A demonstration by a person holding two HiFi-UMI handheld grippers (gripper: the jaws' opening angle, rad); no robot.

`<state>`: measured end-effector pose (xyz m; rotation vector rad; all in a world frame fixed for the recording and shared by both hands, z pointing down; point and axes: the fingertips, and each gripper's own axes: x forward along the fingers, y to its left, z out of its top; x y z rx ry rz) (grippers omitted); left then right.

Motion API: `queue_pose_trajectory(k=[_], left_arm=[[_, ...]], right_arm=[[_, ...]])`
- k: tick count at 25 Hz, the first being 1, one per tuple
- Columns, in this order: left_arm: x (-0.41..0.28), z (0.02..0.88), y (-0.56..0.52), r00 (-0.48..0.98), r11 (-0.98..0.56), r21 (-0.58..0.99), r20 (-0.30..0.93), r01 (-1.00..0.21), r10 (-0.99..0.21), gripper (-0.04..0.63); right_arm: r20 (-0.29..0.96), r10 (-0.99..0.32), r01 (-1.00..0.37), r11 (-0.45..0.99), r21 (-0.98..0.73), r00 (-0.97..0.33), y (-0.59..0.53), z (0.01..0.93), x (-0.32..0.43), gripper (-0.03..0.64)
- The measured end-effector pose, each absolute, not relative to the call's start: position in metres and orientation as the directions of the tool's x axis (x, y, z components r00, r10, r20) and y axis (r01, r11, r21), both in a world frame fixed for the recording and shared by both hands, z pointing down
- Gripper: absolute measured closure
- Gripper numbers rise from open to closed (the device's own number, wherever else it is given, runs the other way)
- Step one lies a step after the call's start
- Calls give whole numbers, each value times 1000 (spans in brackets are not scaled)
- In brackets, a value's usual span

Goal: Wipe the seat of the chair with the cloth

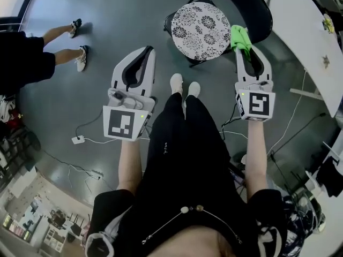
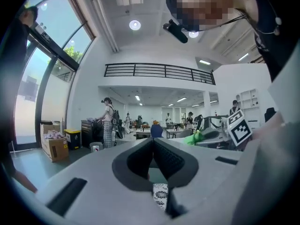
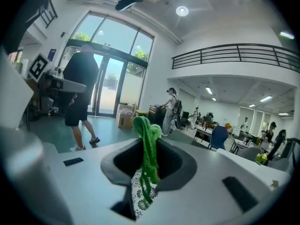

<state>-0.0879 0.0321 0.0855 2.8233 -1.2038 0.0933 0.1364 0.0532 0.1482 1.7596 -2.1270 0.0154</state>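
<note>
The chair's round black-and-white patterned seat (image 1: 201,30) stands ahead of me, its black backrest (image 1: 244,4) on the far right side. My right gripper (image 1: 244,48) is held at the seat's right edge, shut on a bright green cloth (image 1: 239,37) that bunches out past its tips. In the right gripper view the cloth (image 3: 146,130) hangs pinched in the gripper (image 3: 149,142), with the seat (image 3: 138,197) showing below. My left gripper (image 1: 145,52) is shut and empty, held left of the chair. Its view shows the jaws closed at the gripper (image 2: 153,142).
A person (image 1: 32,58) stands on the grey floor at the left. Cables and a small white box (image 1: 78,140) lie on the floor near my feet. A white table (image 1: 303,33) runs along the right, close to the chair.
</note>
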Motion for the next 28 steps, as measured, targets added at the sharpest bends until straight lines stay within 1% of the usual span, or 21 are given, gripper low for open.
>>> queue_pose_trajectory(k=[3,7,10,12,18,22,28], left_arm=[[-91,101,17,666,-664,53,75,-746,-742,589],[-98,117,-2,597,-593,73,63,-802,-800,589],[-101,135,-8,577,-573,72,55,-817,-815,589],[-102,156,-10,574,-568,87,77,-818,-815,589],[-96,227,-25,578,-566,126,99,-815,-810,589],[-91,251,-31,581,-570,121,94,-812,-808,589],[-99,290,-25,567,-547,151,170,-823,-806,589]], right_arm=[[348,-914,-915,309,259,-210,14,186,129,531],[415,-865,-879,406,251,-281,-36,246,123,531],[458,-827,-839,476,263,-325,-71,296,114,531],[487,-803,-816,512,269,-343,-88,332,107,531],[589,-720,-751,603,270,-366,-136,446,97,531],[660,-661,-703,655,277,-356,-155,516,94,531],[727,-580,-612,739,281,-367,-174,587,83,531]])
